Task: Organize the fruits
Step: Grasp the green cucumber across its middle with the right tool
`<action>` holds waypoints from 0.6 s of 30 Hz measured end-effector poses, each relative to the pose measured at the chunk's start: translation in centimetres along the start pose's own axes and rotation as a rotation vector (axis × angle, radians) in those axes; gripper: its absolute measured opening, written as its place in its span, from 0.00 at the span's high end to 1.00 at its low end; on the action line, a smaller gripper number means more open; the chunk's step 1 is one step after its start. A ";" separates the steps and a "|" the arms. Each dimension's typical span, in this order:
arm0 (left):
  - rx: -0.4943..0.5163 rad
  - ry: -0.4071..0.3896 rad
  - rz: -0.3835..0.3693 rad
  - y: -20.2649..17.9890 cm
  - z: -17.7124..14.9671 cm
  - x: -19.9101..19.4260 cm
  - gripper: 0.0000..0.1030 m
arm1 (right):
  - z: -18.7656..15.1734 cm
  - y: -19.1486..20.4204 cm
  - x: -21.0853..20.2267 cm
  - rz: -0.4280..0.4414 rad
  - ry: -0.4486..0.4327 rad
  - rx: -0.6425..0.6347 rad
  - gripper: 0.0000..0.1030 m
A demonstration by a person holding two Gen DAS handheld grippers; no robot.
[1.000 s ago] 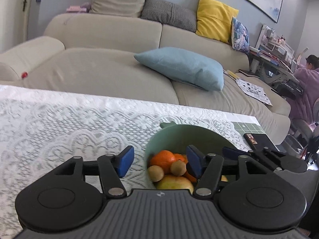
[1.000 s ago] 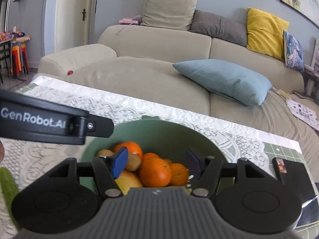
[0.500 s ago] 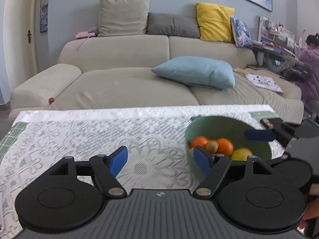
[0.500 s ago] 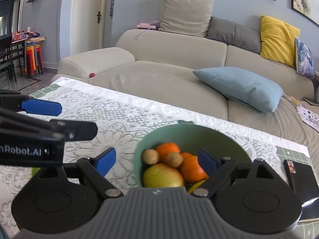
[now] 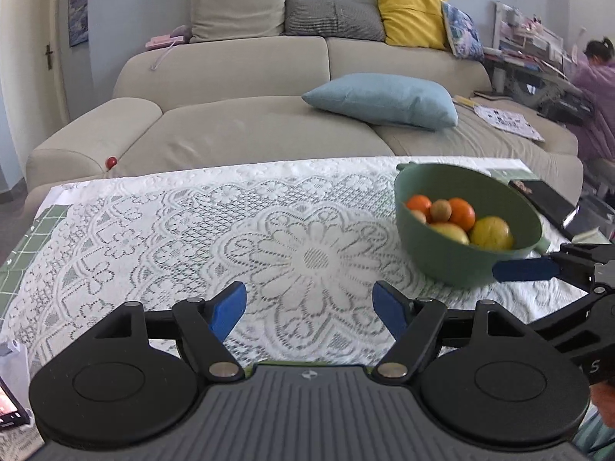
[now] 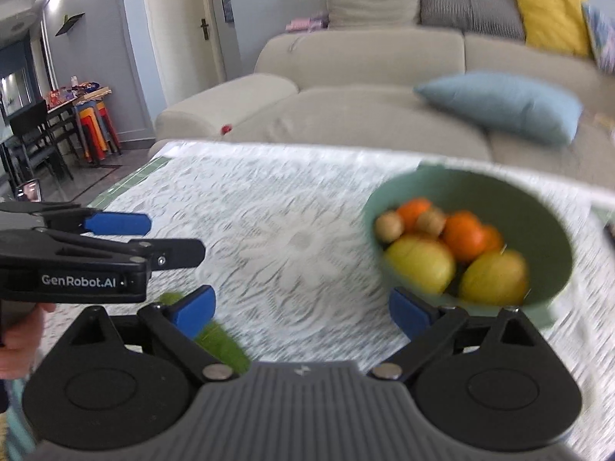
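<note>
My left gripper (image 5: 309,307) gaped empty over bare lace cloth (image 5: 192,230), right gripper (image 6: 301,309) apart too, fruit bowl (image 5: 453,265) near table's right edge.

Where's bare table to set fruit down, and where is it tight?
Free: the lace cloth left of the green bowl, from the sofa-side edge down to the left gripper, which is open and empty. Tight: right of the bowl, where the right gripper and dark flat items crowd the edge.
</note>
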State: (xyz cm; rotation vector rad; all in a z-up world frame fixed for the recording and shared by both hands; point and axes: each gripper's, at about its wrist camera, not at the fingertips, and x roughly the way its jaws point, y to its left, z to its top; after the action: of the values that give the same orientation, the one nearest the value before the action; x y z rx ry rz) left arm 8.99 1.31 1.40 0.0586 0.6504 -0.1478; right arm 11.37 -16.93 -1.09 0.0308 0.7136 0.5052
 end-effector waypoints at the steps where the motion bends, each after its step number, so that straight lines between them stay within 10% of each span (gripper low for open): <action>1: 0.006 0.003 -0.005 0.3 -0.3 0.0 0.15 | -0.3 0.2 0.2 0.007 0.014 0.007 0.09; 18: -0.076 0.101 -0.107 3.4 -4.3 1.3 0.15 | -4.4 1.3 2.2 0.079 0.164 0.092 0.14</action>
State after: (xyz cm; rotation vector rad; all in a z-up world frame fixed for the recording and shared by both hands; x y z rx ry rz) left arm 7.97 4.92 -2.77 -0.0421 0.7594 -0.2240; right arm 9.41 -15.38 -5.47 0.1050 0.8988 0.5546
